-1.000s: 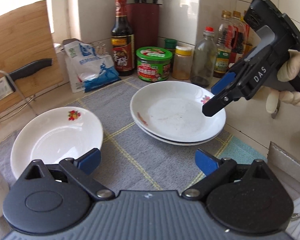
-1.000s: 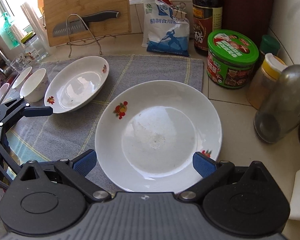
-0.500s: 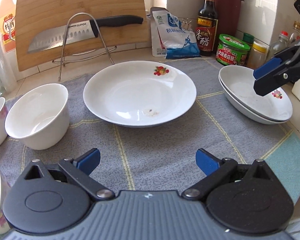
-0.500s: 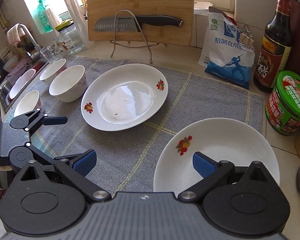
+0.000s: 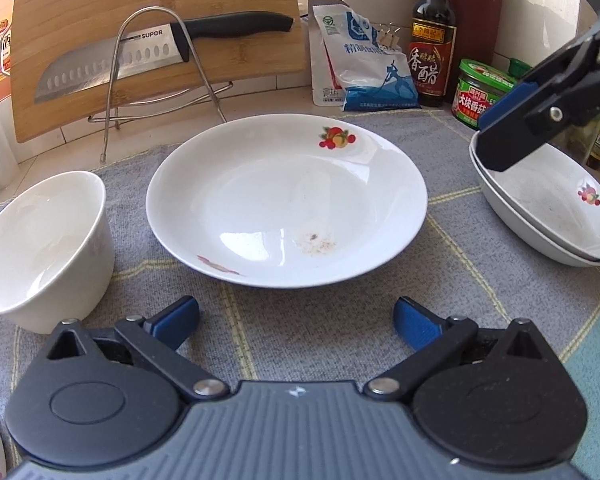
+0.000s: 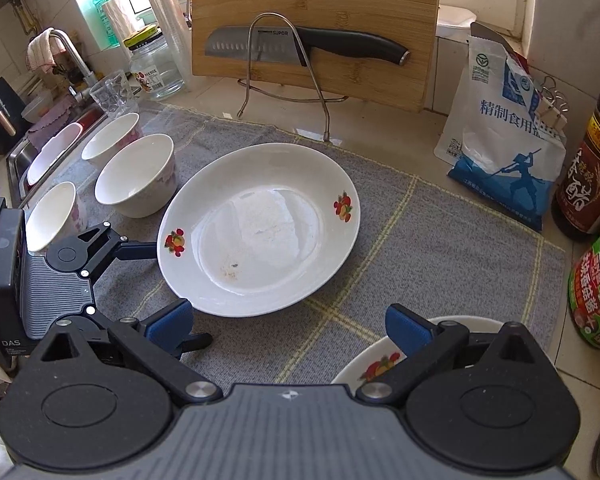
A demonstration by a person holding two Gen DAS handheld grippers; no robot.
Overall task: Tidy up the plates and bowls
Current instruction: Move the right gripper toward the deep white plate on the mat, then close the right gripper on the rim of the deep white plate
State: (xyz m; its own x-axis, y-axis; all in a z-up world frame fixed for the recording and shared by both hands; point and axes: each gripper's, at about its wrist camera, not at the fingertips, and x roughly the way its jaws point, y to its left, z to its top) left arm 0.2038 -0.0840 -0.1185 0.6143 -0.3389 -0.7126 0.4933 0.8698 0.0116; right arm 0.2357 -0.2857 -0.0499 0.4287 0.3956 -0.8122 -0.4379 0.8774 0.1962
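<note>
Both tools have swung away from the stacked plates toward the single plate since the earlier frames, and that plate now sits larger and nearer in each view. Left tool [image 5: 296, 316] hovers with its blue pads spread wide and nothing between them, its tips just short of the near rim of the lone plate [image 5: 286, 200], which lies straight ahead on the grey cloth [image 5: 312, 328] covering the table. Off to this tool's left stands a white bowl [image 5: 40, 240]; to its right, well apart, rest the two stacked plates [image 5: 548, 216], with the right tool [image 5: 512, 136] hanging over their rim. From the right tool's own view [image 6: 288, 328], its pads are likewise spread and empty, the stack's rim under its right finger and the lone plate [image 6: 260, 228] ahead. More bowls [image 6: 136, 176] cluster beyond the left tool.

Judging by this, the step in hand is fetching the third plate for the stack. Next, the left tool likely needs to reach forward, slide one finger under the rim, pinch the edge, then lift.
</note>
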